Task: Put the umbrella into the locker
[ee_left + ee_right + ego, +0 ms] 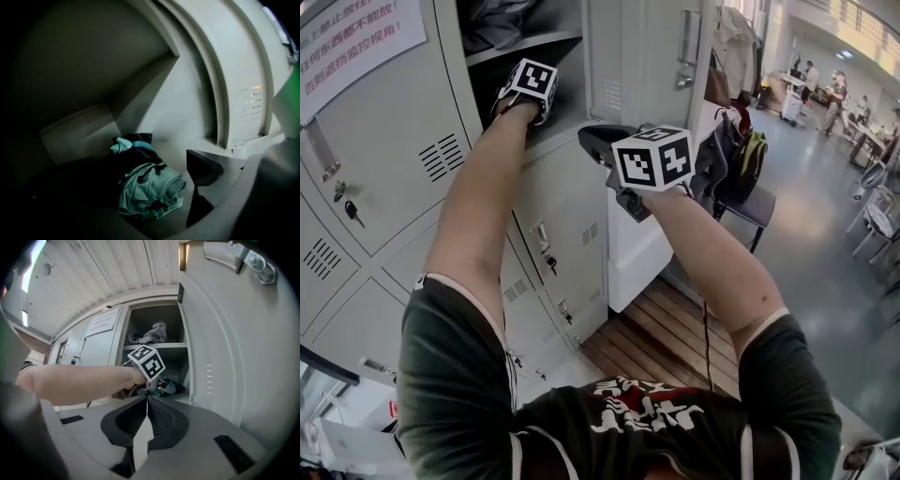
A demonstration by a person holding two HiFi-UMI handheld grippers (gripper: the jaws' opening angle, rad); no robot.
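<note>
The folded umbrella [146, 185], teal and dark, lies on the floor of the open locker compartment [84, 131]. My left gripper [140, 171] is reached inside the compartment and stands open. Its right pad [202, 165] is a little clear of the umbrella, and its left jaw is lost in the dark. In the head view only its marker cube [531, 81] shows at the compartment's mouth. My right gripper [146, 405] hovers outside in front of the locker, shut, with nothing between its pads. From there the umbrella [169, 387] shows behind the left cube [147, 363].
The locker door [637, 56] stands open to the right of the compartment. A shelf above holds grey cloth [151, 333]. Closed lockers with keys [349, 212] lie to the left. A chair with a backpack [746, 165] stands beyond the door, over a wooden platform [666, 328].
</note>
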